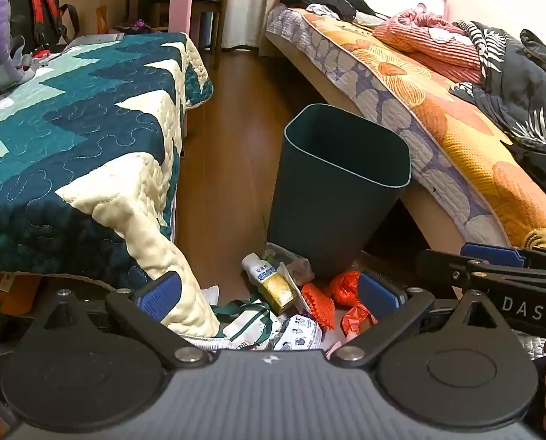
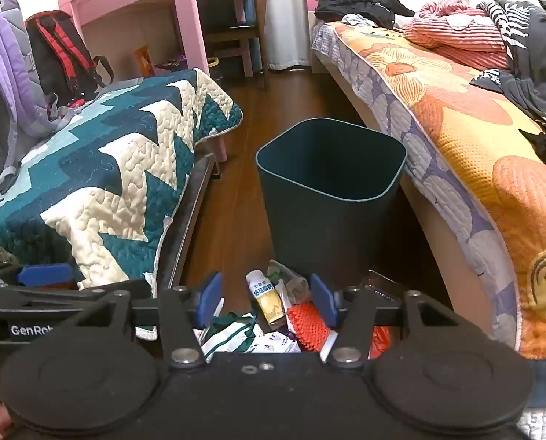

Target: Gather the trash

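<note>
One upright dark bin [image 2: 331, 190], interior unseen

One bin [image 2: 329, 198] stands beyond the jaws. One bottle [image 2: 265, 299] lies between the right jaws; one orange ridged piece [image 2: 307, 324] sits by the right-hand jaw. One orange bag [image 1: 346, 293] lies just inside the left gripper's right-hand jaw. Two printed wrappers [image 1: 298, 333] lie nearest the cameras; other scraps blur together, uncountable. Two beds [image 2: 456, 139] flank the jaws, and two backpacks [image 2: 60, 55] stand far left.
</note>
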Action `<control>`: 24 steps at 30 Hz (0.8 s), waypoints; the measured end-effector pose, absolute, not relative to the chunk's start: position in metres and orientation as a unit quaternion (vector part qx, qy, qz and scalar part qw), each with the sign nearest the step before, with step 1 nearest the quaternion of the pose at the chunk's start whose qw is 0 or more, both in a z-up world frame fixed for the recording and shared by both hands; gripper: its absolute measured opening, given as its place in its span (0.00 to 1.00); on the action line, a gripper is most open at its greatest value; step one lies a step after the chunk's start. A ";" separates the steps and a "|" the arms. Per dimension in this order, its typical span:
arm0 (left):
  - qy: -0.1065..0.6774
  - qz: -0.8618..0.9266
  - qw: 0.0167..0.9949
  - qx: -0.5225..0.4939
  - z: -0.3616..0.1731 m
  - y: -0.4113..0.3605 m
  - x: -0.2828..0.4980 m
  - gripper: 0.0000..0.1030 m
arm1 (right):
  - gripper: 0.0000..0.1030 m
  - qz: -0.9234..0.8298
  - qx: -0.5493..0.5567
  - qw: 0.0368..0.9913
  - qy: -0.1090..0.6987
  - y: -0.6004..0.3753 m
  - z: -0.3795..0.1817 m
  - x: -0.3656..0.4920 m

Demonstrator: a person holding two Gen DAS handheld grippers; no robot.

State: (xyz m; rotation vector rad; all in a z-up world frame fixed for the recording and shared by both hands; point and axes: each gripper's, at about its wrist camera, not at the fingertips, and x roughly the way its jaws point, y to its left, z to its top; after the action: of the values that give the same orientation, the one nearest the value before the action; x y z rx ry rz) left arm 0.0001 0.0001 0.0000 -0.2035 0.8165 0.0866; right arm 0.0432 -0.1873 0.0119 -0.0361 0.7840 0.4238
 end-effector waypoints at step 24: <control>0.385 0.059 0.916 -0.098 0.002 0.001 0.005 1.00 | 0.53 0.206 -0.006 0.900 0.383 -0.190 0.024 0.107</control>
State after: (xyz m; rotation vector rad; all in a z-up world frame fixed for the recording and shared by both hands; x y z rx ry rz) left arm 0.0052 0.0009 0.0024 -0.2026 0.7923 0.1219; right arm 0.1065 -0.1905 0.0243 -0.0129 0.7925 0.4263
